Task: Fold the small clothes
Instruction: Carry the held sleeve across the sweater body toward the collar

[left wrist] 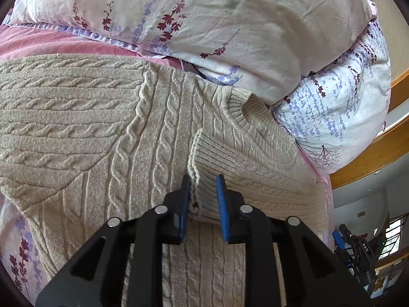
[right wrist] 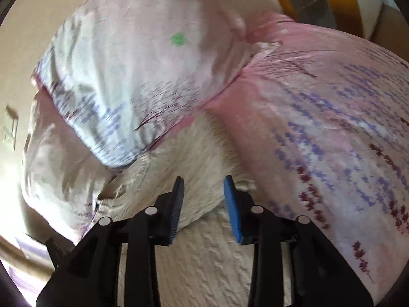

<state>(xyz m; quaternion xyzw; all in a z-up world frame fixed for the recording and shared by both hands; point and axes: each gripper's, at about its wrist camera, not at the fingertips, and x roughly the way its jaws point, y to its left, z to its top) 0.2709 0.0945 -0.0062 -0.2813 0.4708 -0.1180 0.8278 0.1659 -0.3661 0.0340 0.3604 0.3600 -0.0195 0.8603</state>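
A beige cable-knit sweater (left wrist: 84,133) lies spread on the bed, its round neckline (left wrist: 245,112) toward the pillows. My left gripper (left wrist: 203,181) has its blue pads on either side of a ribbed sleeve cuff (left wrist: 207,158) folded over the sweater's front; the jaws are partly apart with the cuff between them. In the right wrist view, which is blurred by motion, my right gripper (right wrist: 203,183) is open just above the same sweater (right wrist: 204,255), with nothing between its fingers.
A floral white, pink and purple duvet (left wrist: 230,25) is piled behind the sweater, also in the right wrist view (right wrist: 332,140). A pillow (right wrist: 122,71) lies at left. A wooden bed frame (left wrist: 378,153) runs at right. The other gripper (left wrist: 358,250) shows at lower right.
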